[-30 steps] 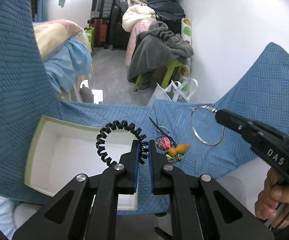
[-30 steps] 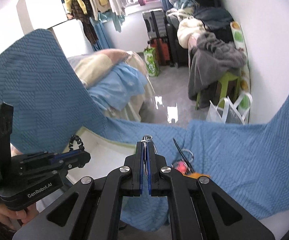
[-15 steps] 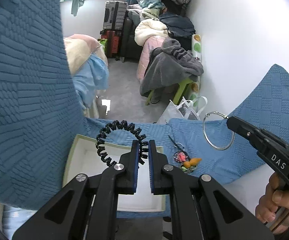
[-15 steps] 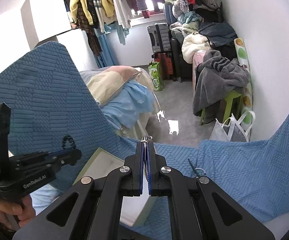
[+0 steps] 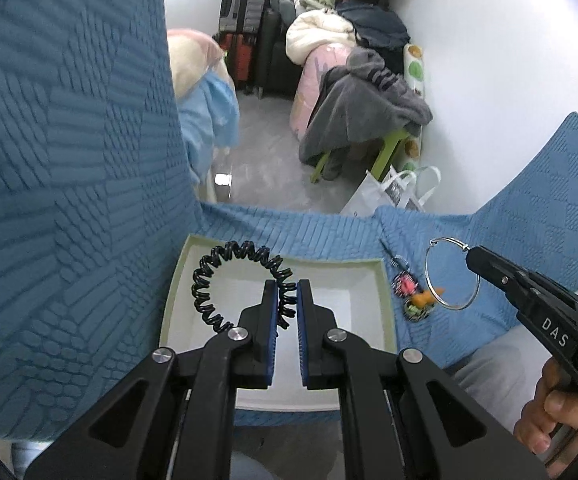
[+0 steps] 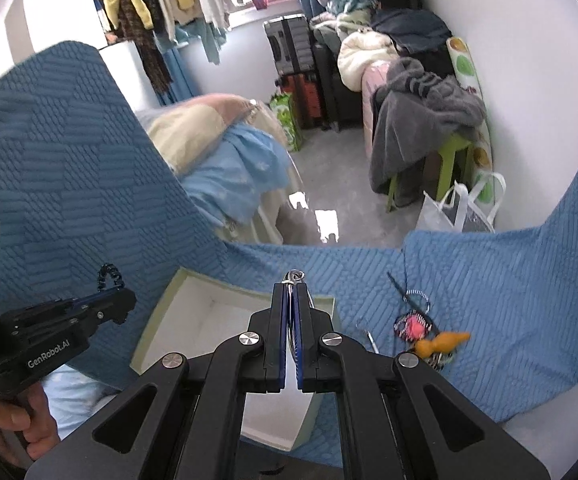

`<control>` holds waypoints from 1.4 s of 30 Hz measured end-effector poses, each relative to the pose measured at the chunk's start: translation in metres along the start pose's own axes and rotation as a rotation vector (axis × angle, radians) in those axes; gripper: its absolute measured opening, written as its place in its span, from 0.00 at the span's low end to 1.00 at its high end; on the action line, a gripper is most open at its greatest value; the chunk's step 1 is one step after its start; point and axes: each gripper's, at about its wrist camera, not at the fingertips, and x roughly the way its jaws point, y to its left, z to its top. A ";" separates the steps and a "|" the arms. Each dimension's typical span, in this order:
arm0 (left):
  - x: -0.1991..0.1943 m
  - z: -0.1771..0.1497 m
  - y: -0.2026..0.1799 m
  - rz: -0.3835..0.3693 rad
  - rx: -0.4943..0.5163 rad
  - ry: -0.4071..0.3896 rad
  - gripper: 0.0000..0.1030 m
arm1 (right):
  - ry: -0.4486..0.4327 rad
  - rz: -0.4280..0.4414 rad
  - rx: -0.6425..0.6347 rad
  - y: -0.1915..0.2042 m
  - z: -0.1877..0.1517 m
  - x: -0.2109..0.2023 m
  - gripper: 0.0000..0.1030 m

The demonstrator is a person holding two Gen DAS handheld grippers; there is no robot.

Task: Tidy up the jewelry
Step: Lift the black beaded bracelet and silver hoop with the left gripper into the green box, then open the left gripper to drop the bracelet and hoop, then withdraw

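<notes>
My left gripper is clamped on one side of the black coil band, which hangs over the white box; it is light and springy, so a pinch across a few coils should do. My right gripper is squeezed shut on the thin metal hoop at its clasp. The hoop looks stiff, slick and easily twisted, so I judge the clasp the safest hold.
</notes>
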 end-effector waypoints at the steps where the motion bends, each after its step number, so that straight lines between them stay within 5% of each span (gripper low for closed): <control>1: 0.004 -0.002 0.002 -0.003 -0.001 0.009 0.08 | 0.014 -0.006 0.007 0.001 -0.005 0.006 0.01; 12: 0.067 -0.038 0.020 -0.011 -0.012 0.154 0.08 | 0.162 -0.002 0.029 0.004 -0.058 0.064 0.01; 23: 0.080 -0.047 0.019 -0.007 -0.006 0.199 0.09 | 0.212 0.037 0.127 -0.016 -0.075 0.077 0.04; 25: 0.076 -0.044 0.018 -0.015 -0.009 0.196 0.18 | 0.205 0.047 0.128 -0.018 -0.071 0.073 0.08; 27: 0.066 -0.039 0.016 -0.017 -0.019 0.173 0.47 | 0.192 0.044 0.115 -0.018 -0.066 0.066 0.29; 28: 0.060 -0.039 0.015 -0.004 -0.017 0.151 0.57 | 0.182 0.045 0.106 -0.018 -0.063 0.062 0.29; 42: -0.045 -0.016 -0.032 0.022 0.009 -0.140 0.58 | -0.097 0.053 -0.062 -0.020 -0.008 -0.050 0.45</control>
